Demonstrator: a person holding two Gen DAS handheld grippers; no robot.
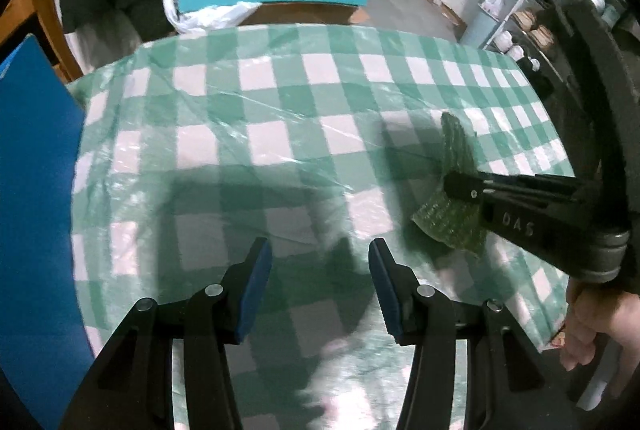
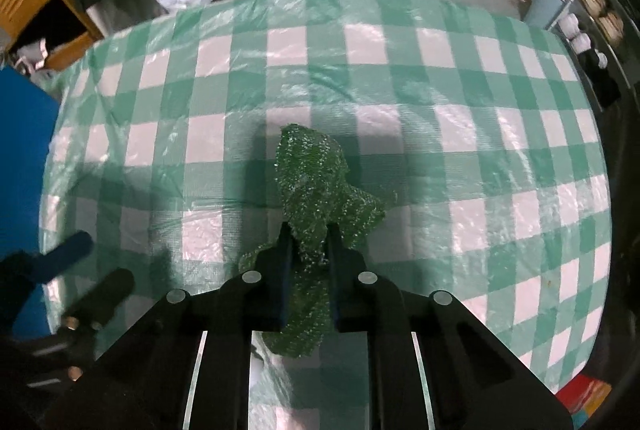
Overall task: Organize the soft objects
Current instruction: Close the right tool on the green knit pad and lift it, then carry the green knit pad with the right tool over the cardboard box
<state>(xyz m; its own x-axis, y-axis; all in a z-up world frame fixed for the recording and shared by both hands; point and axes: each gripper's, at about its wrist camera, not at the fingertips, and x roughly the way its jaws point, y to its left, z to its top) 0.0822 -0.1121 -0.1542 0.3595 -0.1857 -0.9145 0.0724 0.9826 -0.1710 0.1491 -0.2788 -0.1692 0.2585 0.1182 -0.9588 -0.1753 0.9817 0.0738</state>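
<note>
Over the green-and-white checked tablecloth [image 2: 460, 134], the right gripper [image 2: 310, 242] points steeply down with its jaws clamped on a dark green, glittery scrap of soft cloth [image 2: 312, 170]. Both black fingers [image 2: 280, 262] press the cloth from either side, so that it bunches between them; one crumpled end rises beyond the tips while the other end hangs back toward the camera between the finger arms. From the left wrist view the same cloth [image 1: 452, 222] shows pinched in the right gripper's [image 1: 460, 186] tip, near the right side of the table, its lower edge at or just above the covering; whether it touches I cannot tell. A hand [image 1: 592, 326] grasps that gripper's handle at the frame's right edge.

Nearer the table's middle, the left gripper [image 1: 320, 286] hangs with its jaws well apart, the blue pads [image 1: 256, 294] facing each other with only tablecloth between them. It holds and touches nothing. A blue panel [image 1: 36, 214] stands at the table's left edge.
</note>
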